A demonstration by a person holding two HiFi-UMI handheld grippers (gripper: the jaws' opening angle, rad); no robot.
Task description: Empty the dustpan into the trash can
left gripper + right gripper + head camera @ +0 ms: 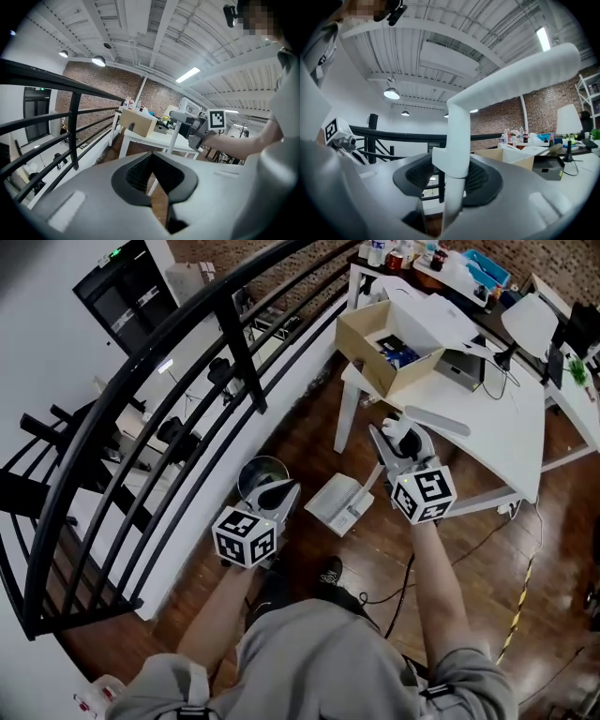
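My right gripper [394, 439] [451, 164] is shut on the long white handle [511, 79] of the dustpan [339, 504]. The pan hangs low over the wooden floor, between my two hands. In the right gripper view the handle rises between the jaws and bends off to the upper right. A round metal trash can [255, 470] stands on the floor by the white wall base, left of the pan. My left gripper [279, 493] [151, 157] hovers at the can's near right rim, its tips together and nothing between them. I cannot see what lies in the pan.
A black railing [234, 334] curves along the left. A white table [487, 418] at the right carries an open cardboard box [375, 348] and clutter. Cables [469, 549] trail on the floor under it. My shoe [328, 573] is just behind the pan.
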